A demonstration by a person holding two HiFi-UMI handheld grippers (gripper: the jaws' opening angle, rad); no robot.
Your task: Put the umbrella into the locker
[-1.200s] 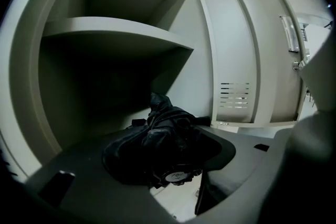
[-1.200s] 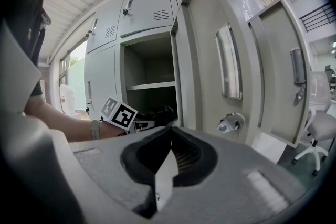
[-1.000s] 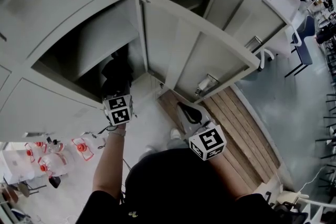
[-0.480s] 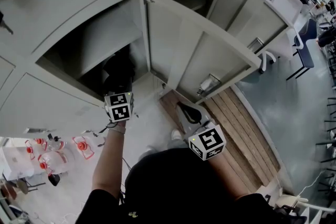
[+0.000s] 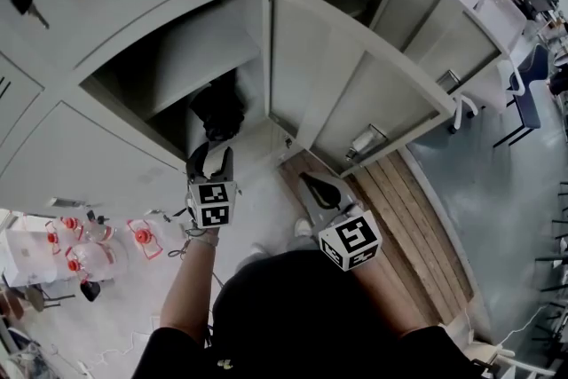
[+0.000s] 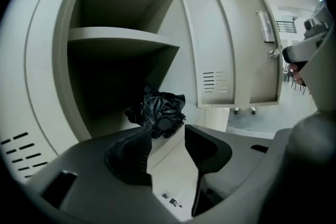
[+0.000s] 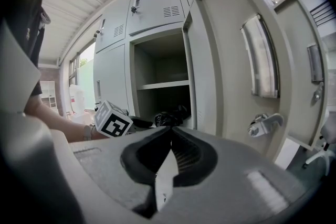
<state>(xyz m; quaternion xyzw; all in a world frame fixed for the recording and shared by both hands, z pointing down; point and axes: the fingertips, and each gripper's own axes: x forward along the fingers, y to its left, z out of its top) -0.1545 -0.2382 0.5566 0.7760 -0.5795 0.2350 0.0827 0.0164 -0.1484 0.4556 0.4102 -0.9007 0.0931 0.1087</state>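
The black folded umbrella [image 5: 217, 113] lies on the floor of the open locker compartment [image 5: 191, 58], near its front right corner. In the left gripper view the umbrella [image 6: 160, 113] rests below the shelf [image 6: 121, 36]. My left gripper [image 5: 211, 153] hangs just outside the opening, a short way in front of the umbrella and not touching it. Its jaws have just been closing and are still open [image 6: 168, 131], with nothing between them. My right gripper [image 5: 315, 186] is shut and empty, low beside the open locker door [image 5: 337, 84]; its jaws meet [image 7: 171, 131].
The locker door [image 6: 236, 44] stands open to the right of the compartment. A second open door [image 5: 444, 22] is further right. A key [image 5: 25, 0] hangs in a locker at upper left. Wooden planks [image 5: 399, 217] lie on the floor at right, red-capped bottles [image 5: 80, 248] at left.
My left gripper has drawn back out of the locker towards the person, leaving the umbrella inside. Its jaws now show free of the umbrella. The right gripper has stayed put.
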